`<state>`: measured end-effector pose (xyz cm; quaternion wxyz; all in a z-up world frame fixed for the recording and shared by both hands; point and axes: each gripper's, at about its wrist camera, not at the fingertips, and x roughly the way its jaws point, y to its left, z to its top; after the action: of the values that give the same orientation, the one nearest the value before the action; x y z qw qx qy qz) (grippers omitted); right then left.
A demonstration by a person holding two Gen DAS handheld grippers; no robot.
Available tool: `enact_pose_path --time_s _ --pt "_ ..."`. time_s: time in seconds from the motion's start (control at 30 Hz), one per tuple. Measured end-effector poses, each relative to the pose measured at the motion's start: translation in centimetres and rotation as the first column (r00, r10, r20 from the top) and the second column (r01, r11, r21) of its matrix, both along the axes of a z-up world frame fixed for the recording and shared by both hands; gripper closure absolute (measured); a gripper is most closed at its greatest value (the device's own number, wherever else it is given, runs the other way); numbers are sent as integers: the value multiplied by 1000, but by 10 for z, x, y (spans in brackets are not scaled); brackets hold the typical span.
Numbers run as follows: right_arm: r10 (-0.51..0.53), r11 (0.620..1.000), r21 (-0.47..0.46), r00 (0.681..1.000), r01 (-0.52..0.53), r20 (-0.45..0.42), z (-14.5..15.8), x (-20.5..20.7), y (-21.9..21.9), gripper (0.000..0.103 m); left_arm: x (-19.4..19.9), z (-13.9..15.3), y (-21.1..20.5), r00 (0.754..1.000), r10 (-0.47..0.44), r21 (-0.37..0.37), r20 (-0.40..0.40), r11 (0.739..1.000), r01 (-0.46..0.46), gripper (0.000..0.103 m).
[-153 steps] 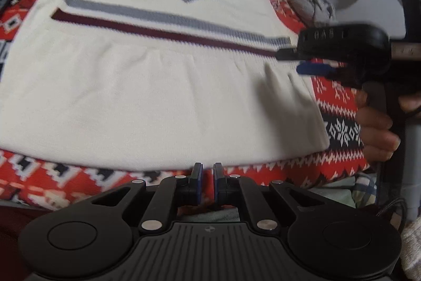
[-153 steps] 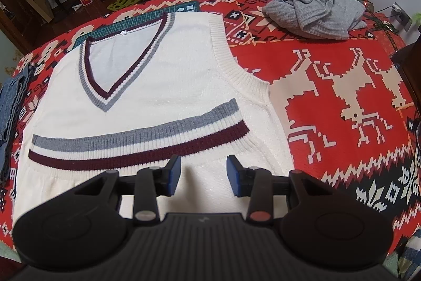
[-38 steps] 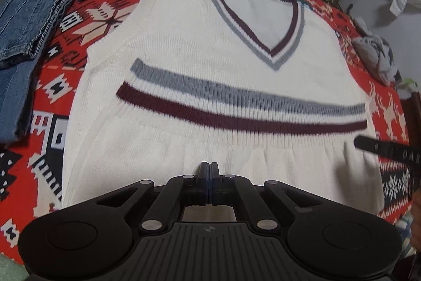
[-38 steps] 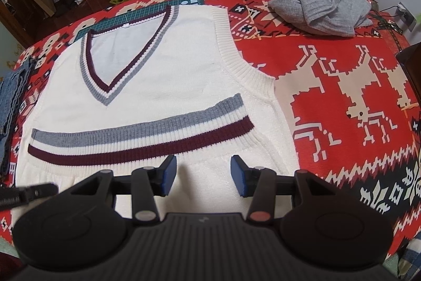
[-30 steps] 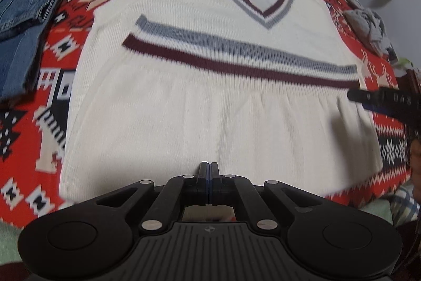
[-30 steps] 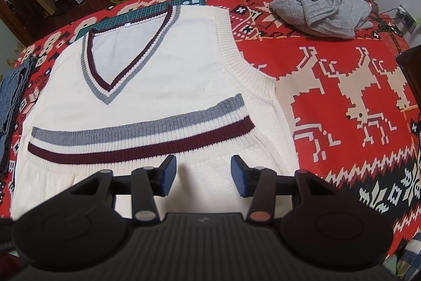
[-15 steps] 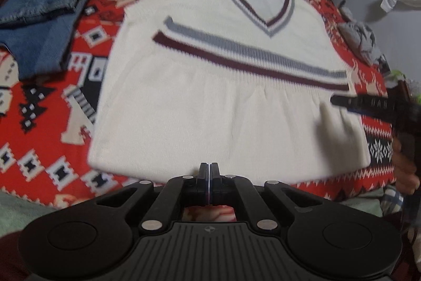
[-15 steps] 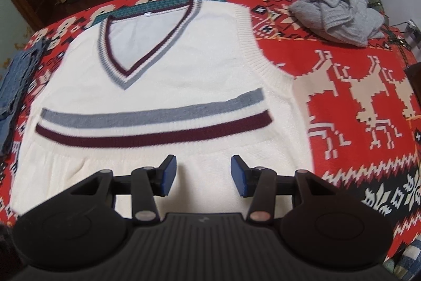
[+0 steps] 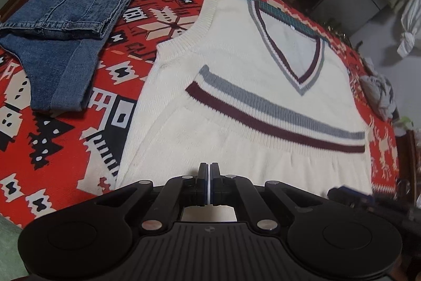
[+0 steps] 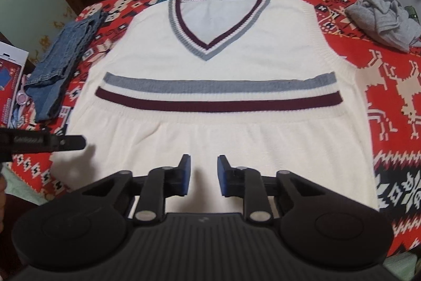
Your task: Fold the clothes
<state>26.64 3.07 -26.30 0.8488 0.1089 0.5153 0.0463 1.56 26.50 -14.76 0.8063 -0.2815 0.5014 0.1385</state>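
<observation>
You've pulled both grippers back: vest (image 10: 218,70) now lies flat, frame centre. Left gripper (image 9: 209,185) pinched empty, right gripper (image 10: 203,175) gaping.

One vest (image 10: 210,65), one folded jeans (image 9: 68,7), one grey garment (image 10: 381,15) (crumpled), two grippers.

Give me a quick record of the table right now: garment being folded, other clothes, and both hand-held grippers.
garment: white vest, lying flat and unfolded on the patterned tablecloth
folded: jeans, beside the vest
pile: grey garment, crumpled
left hand-held gripper: shut, empty, over the hem
right hand-held gripper: open, empty, over the hem
</observation>
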Motion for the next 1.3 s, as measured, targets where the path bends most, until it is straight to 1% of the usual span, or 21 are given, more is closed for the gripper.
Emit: enact_pose_path --time_s 0.1,0.13,0.2,0.27,0.33,0.37,0.43,0.47,0.53,0.57,0.6,0.67,0.77,0.9,1.03,1.13,1.3 --pt "-31 999 13 996 30 83 12 -4 8 78 6 0 -3 1000 -9 -11 14 1000 9 102" --pt "-55 998 15 991 54 120 16 -6 10 78 8 0 -4 1000 -12 -15 18 1000 12 102" --pt "-107 994 19 982 105 154 19 -8 15 77 11 1 -5 999 -19 -22 28 1000 19 102" --pt "-114 993 31 984 110 140 15 -6 17 75 15 1 -7 999 -25 -29 37 999 26 102" --pt "-70 997 20 992 68 105 9 -4 21 75 19 1 -9 998 -32 -36 46 999 33 102" --pt "-47 999 16 995 46 87 6 -2 23 77 21 1 -10 998 -35 -39 51 999 37 102" --pt "-15 1000 16 999 14 52 -1 1 25 83 29 0 -14 998 -51 -14 44 999 51 102" --pt "-8 1000 23 999 8 39 -3 2 25 88 33 -2 -15 998 -55 2 35 999 55 102" --pt "4 999 32 1000 -5 20 -7 3 26 93 41 -7 -14 998 -59 15 20 998 59 102" --pt "13 999 32 1000 -14 19 -7 3 27 96 45 -9 -13 998 -60 18 10 998 60 102" --pt "26 999 28 999 -26 25 -6 3 28 97 48 -12 -13 998 -65 28 -4 997 65 102" --pt "49 999 21 998 -49 39 -4 3 31 97 53 -17 -16 996 -81 70 -38 994 84 102" --pt "62 998 24 997 -63 45 -2 4 32 97 54 -19 -20 991 -116 102 -67 987 123 102" --pt "60 998 33 998 -61 37 -2 7 29 97 47 -18 -26 982 -151 113 -116 980 165 102" --pt "47 998 36 998 -49 34 -2 8 26 96 33 -18 -30 972 -177 87 -155 978 191 102" --pt "40 999 31 999 -41 32 -2 8 25 95 21 -19 -32 967 -188 51 -173 978 200 102" --pt "31 999 22 999 -31 18 -5 8 24 94 0 -19 -35 958 -208 38 -197 975 219 102"
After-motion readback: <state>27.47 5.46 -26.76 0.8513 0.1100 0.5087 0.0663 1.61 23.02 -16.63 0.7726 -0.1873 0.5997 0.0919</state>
